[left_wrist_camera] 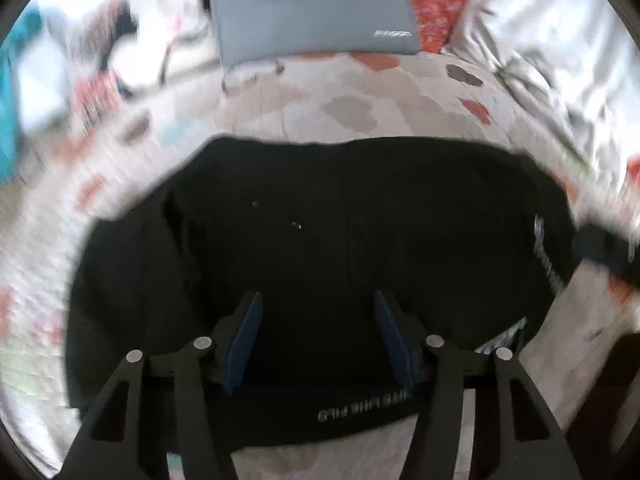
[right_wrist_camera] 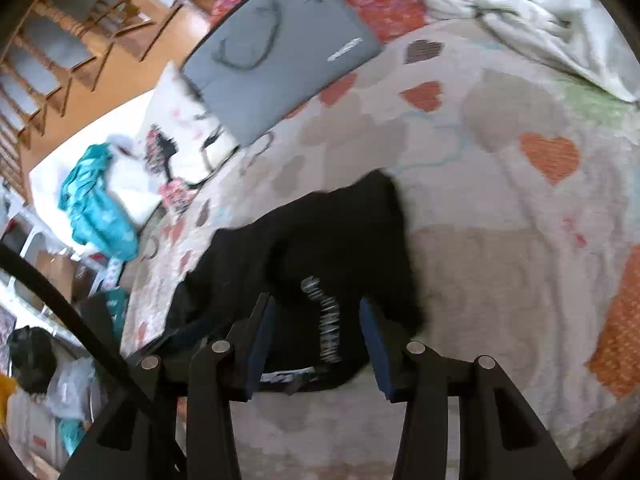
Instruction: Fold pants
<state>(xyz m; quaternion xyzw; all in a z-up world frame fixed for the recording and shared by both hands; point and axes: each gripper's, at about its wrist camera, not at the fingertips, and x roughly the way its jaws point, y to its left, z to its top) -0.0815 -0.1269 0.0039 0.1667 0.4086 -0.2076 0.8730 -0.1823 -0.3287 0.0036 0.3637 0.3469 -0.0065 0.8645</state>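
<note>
Left wrist view: your left gripper (left_wrist_camera: pixel 318 340) hangs over the black pants (left_wrist_camera: pixel 340 232), which lie folded into a broad dark bundle on the heart-patterned bedspread (left_wrist_camera: pixel 360 96). Its jaws stand partly apart, and the blue pads (left_wrist_camera: pixel 244 344) flank the near part of the cloth without visibly pinching it. Whether the tips touch the fabric cannot be told through the blur. White lettering runs along the near hem just below the jaws, and a second printed strip runs down the bundle's right edge. Beyond the pants, straight ahead of the fingers, lies a grey laptop sleeve (left_wrist_camera: pixel 312 12). A crumpled white sheet (left_wrist_camera: pixel 560 48) lies ahead and to the right.

Right wrist view: your right gripper (right_wrist_camera: pixel 316 344) sits at the near end of the same pants (right_wrist_camera: pixel 320 248), its jaws partly apart. The printed strip of the cloth lies between the pads (right_wrist_camera: pixel 372 344), which do not visibly press on it. The bundle extends ahead and to the left of the fingers. The laptop sleeve (right_wrist_camera: pixel 280 48) lies farther ahead on the left, near a teal cloth (right_wrist_camera: pixel 96 200) at the bed's left edge.
</note>
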